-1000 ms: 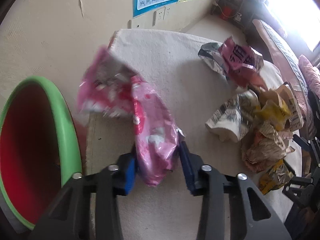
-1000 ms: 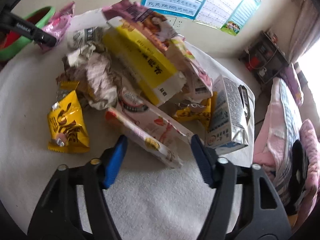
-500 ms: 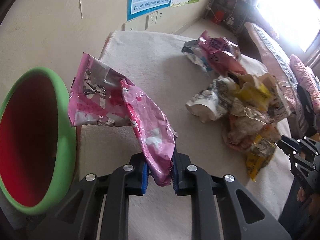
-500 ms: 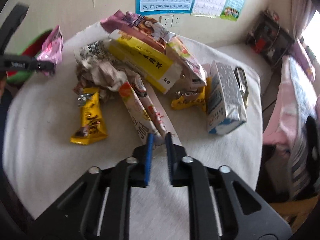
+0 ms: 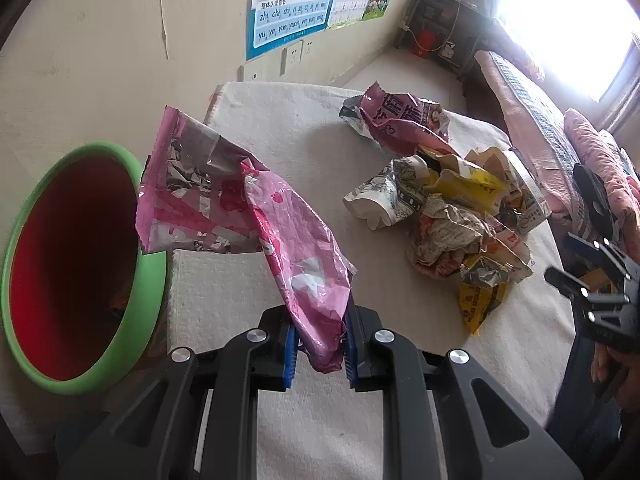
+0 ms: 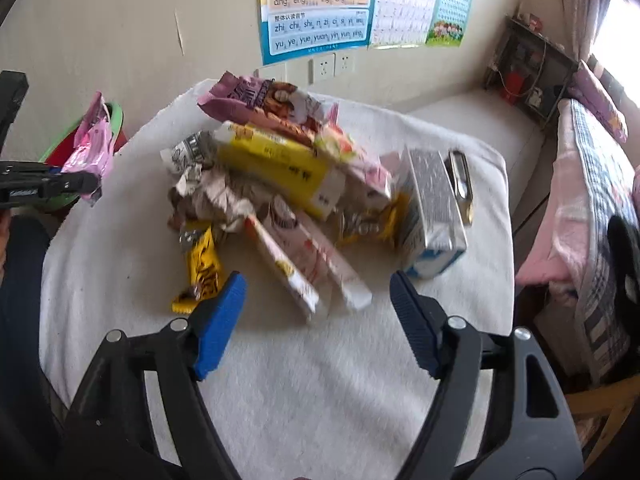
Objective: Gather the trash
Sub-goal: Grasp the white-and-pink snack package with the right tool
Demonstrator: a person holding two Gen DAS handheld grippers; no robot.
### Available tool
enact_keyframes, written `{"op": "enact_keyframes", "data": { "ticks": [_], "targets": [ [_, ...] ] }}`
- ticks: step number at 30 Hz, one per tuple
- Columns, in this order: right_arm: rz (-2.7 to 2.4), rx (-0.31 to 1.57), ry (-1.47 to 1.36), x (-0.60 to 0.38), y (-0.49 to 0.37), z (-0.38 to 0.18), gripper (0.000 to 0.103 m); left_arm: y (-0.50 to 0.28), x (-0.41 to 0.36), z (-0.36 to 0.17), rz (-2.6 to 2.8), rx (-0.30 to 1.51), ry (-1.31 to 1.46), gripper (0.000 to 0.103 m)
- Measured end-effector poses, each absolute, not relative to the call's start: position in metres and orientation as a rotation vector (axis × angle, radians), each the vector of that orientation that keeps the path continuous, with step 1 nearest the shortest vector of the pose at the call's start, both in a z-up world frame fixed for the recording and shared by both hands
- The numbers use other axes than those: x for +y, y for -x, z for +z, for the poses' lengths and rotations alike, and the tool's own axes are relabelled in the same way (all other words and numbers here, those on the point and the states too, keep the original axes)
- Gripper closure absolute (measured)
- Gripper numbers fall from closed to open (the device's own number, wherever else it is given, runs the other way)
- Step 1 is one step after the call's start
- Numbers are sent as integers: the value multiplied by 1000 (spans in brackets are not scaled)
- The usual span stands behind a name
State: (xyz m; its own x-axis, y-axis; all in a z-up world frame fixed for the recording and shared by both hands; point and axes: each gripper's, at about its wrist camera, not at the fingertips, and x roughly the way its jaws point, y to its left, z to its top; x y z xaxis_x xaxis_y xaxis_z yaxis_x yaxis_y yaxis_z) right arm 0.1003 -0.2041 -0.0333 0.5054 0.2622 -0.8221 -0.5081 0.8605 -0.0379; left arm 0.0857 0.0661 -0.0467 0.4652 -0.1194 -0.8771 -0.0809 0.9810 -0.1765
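A: Our left tool (image 5: 319,346) is clenched on the crumpled pink foil snack wrapper (image 5: 256,220); both blue pads pinch its lower end, and the rest fans up toward 11 o'clock, just beside the rim of the green plastic basin with the red inside (image 5: 150,280) at 9 o'clock.

B: And our right tool (image 6: 318,320)?

A: Released. Its jaws have just been opening and stand wide apart with nothing between them, tilted down over the white cloth-covered tabletop (image 6: 320,392).

B: Where is the remaining trash?

A: The heap of wrappers and cartons (image 6: 280,176) lies at 12 o'clock of the right tool. Nearest are the long pink-and-white wrapper (image 6: 308,264), slightly blurred, and the yellow snack packet (image 6: 202,270) at 10 o'clock.
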Motion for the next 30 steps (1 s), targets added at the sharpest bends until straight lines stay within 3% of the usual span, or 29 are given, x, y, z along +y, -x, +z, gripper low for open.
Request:
{"op": "enact_keyframes", "data": {
  "ticks": [9, 12, 14, 24, 26, 30],
  "targets": [
    [500, 968, 526, -171, -122, -67, 25, -84, 64, -45, -20, 1079, 182, 86],
    [486, 981, 598, -161, -126, -81, 34, -85, 63, -47, -26, 1081, 175, 86],
    [472, 989, 618, -159, -127, -88, 49, -85, 62, -49, -31, 1085, 181, 86],
    [473, 1034, 478, -174, -130, -78, 63, -82, 57, -53, -55, 1089, 193, 86],
    [484, 1050, 421, -182, -129, -72, 70, -81, 55, -53, -60, 1089, 194, 86],
    [479, 1042, 377, -190, -118, -60, 72, -75, 52, -49, -59, 1082, 178, 86]
  ]
}}
